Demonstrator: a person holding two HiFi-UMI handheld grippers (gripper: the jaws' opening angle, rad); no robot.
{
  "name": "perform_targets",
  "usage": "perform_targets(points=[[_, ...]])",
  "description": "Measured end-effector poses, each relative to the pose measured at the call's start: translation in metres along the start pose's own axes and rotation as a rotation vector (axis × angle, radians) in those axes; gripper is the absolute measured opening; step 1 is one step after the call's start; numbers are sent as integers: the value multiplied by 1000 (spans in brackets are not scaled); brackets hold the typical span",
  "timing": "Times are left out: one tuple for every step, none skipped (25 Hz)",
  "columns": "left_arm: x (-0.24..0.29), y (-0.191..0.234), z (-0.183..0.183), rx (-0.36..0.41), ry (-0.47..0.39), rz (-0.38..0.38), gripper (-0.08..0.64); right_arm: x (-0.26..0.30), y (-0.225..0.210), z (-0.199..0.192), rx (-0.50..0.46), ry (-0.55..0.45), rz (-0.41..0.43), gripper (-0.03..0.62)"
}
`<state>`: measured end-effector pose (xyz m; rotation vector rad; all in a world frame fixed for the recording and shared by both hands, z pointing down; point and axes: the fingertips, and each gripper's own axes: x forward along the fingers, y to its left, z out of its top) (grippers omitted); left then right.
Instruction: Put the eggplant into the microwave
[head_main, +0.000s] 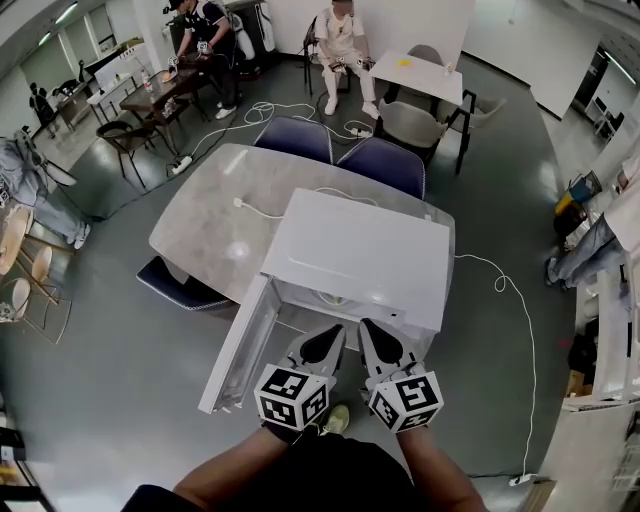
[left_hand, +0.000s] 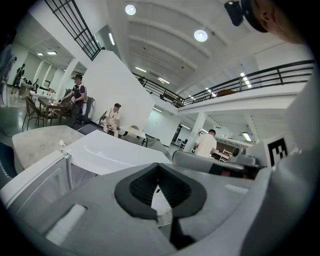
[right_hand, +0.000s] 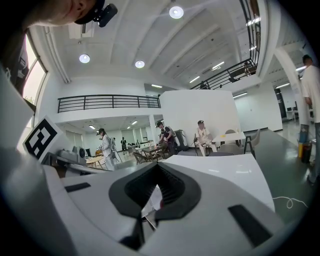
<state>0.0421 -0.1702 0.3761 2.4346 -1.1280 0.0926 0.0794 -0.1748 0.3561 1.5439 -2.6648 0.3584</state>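
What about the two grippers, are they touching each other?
Apart. The head view shows a clear gap between the left gripper and the right gripper, from tips to marker cubes.

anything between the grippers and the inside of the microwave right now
Nothing visible does. The microwave has its door swung open to the left, and the left gripper and right gripper, both shut and empty, point at the open front with no object between. No eggplant shows in any view.

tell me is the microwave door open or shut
Open: in the head view the door stands swung out at the left of the microwave, leaving its front opening exposed.
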Motion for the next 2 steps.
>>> perform_targets(points=[[0, 0, -1, 1, 1, 2, 9, 0, 0, -1, -1, 1, 2, 0], [1, 1, -2, 1, 2, 4, 9, 0, 0, -1, -1, 2, 3, 0]])
